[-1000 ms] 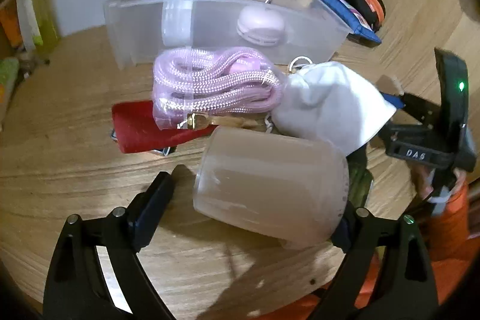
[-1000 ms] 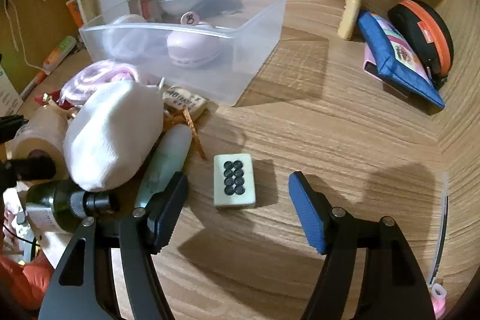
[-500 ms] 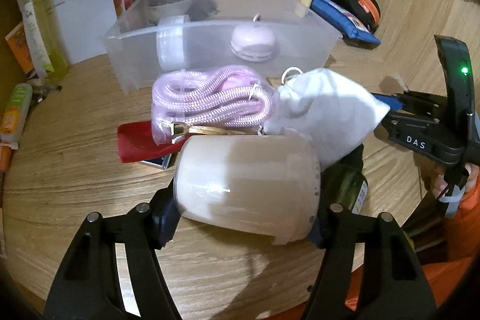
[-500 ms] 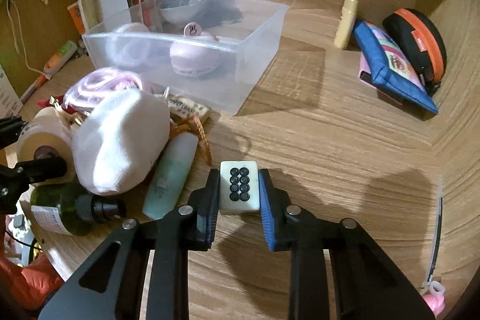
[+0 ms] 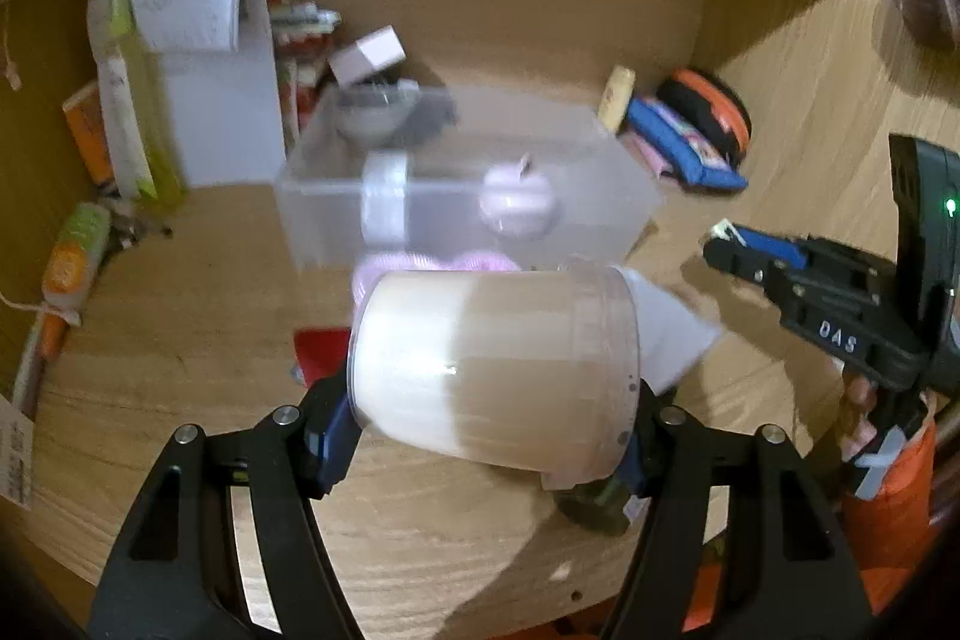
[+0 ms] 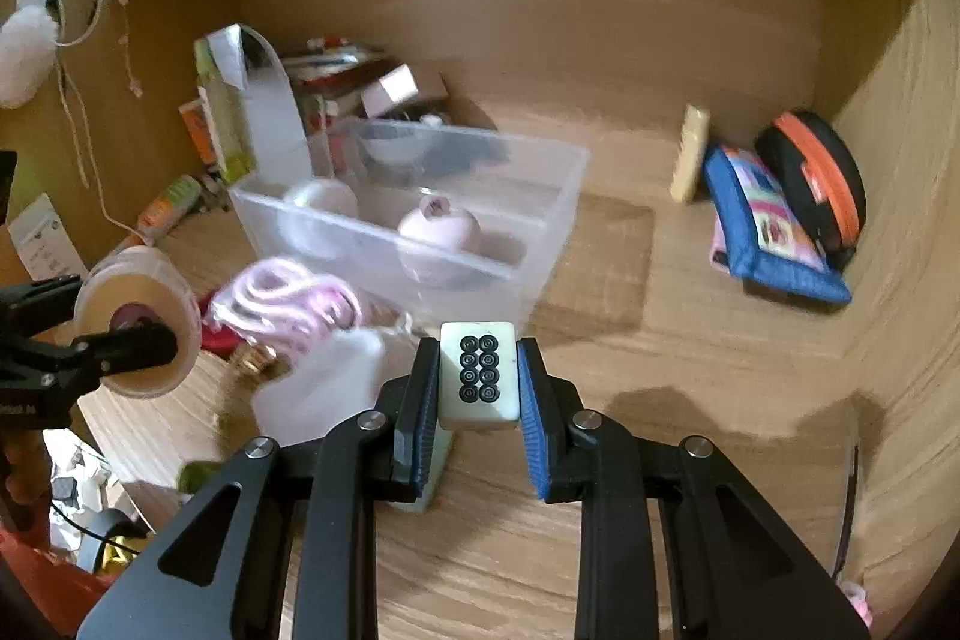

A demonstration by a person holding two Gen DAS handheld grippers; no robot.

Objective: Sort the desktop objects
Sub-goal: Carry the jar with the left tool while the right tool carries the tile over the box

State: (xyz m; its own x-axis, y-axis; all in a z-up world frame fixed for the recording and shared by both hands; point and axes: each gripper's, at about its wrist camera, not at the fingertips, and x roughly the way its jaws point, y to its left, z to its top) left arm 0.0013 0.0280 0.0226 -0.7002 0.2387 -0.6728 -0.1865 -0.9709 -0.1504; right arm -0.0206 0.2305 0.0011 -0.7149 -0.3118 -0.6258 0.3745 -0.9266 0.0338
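Observation:
My left gripper [image 5: 489, 415] is shut on a translucent beige jar [image 5: 492, 370] lying sideways, lifted above the desk; it also shows in the right wrist view [image 6: 141, 322]. My right gripper [image 6: 477, 382] is shut on a mahjong tile [image 6: 478, 375] with black circles, held above the desk. A clear plastic bin [image 6: 420, 226] stands beyond both, holding a pink macaron-shaped case [image 6: 441, 235] and a tape roll [image 5: 384, 205]. A pink rope bundle [image 6: 288, 301] and a white pouch [image 6: 318, 388] lie in front of the bin.
A blue pouch [image 6: 768, 226], a black-orange case [image 6: 816, 178] and a cream tube [image 6: 690, 154] lie at the back right. Books and papers [image 5: 180, 70] stand at the back left. A dark green bottle [image 5: 594, 505] and a red item [image 5: 321, 355] lie under the jar.
Both grippers have risen from the desk, the left lifting the jar and the right lifting the mahjong tile. The views now tilt up toward the back wall.

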